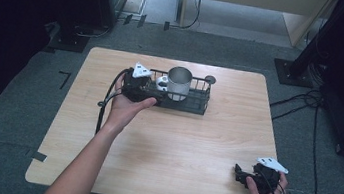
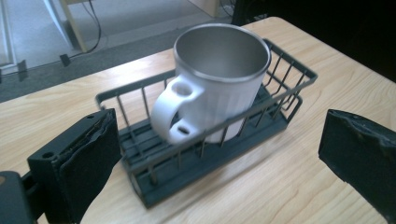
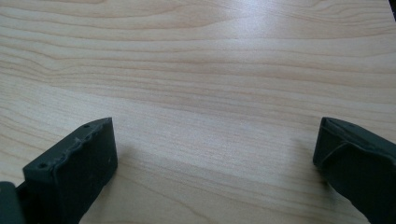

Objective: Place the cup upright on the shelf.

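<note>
Nearest us, the right gripper [image 1: 242,175] rests at the table's [image 1: 179,143] near right corner, jaws spread wide, gripping nothing. Farther in, the left gripper [image 1: 153,90] gapes wide and empty beside the dark wire basket [image 2: 159,182]. Inside the basket a white steel-lined mug [image 2: 219,79] stands upright.

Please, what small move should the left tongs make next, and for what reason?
Probably ease the left tongs forward toward the mug and line up on its white handle. The jaws stand wide open and hold nothing; the mug stands upright in the dark wire basket straight ahead, handle facing the tongs. The right tongs rest open far off, near the table's front edge.
</note>
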A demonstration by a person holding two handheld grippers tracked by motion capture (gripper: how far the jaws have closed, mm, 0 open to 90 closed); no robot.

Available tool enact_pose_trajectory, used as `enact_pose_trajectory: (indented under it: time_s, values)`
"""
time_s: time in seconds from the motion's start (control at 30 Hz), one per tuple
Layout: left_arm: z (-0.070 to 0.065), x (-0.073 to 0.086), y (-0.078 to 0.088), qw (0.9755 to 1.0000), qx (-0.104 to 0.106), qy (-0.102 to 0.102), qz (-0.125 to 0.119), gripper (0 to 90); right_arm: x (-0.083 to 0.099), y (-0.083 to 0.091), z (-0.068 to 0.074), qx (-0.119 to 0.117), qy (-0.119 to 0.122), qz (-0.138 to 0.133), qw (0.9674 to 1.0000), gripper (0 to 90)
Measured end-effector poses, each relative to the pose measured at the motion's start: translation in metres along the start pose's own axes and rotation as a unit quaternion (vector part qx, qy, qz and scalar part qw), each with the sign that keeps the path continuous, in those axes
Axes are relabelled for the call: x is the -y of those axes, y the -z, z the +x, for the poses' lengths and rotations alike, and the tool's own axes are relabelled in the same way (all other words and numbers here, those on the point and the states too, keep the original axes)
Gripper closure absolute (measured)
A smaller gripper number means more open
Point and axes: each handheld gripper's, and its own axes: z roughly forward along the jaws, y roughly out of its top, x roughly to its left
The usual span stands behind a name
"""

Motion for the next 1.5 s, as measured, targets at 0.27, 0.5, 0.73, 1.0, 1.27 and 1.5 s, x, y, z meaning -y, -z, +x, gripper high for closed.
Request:
enact_pose_trajectory:
  time_s: [0.27,0.5,0.73,1.0,1.27,1.5]
  values:
    - [0.004,0.028,0.020,1.0000,-0.007,0.002,-0.002,0.0,0.000,0.000,0.000,0.000,0.000,0.000,1.0000,0.0]
    - [0.010,0.055,0.040,0.9999,-0.013,0.006,-0.006,0.0,0.000,0.000,0.000,0.000,0.000,0.000,1.0000,0.0]
    - [0.024,0.085,0.056,0.9994,-0.027,0.020,-0.005,0.0,0.000,0.000,0.000,0.000,0.000,0.000,1.0000,0.0]
    - [0.036,0.128,0.068,0.9978,-0.052,0.039,0.012,0.0,0.000,0.000,0.000,0.000,0.001,0.000,1.0000,0.0]
    - [0.049,0.170,0.078,0.9951,-0.069,0.066,0.025,0.0,0.000,0.000,0.000,0.000,0.001,0.000,1.0000,0.0]
    - [0.059,0.198,0.088,0.9918,-0.098,0.072,0.040,0.0,0.000,0.000,0.000,0.000,0.001,0.000,1.0000,0.0]
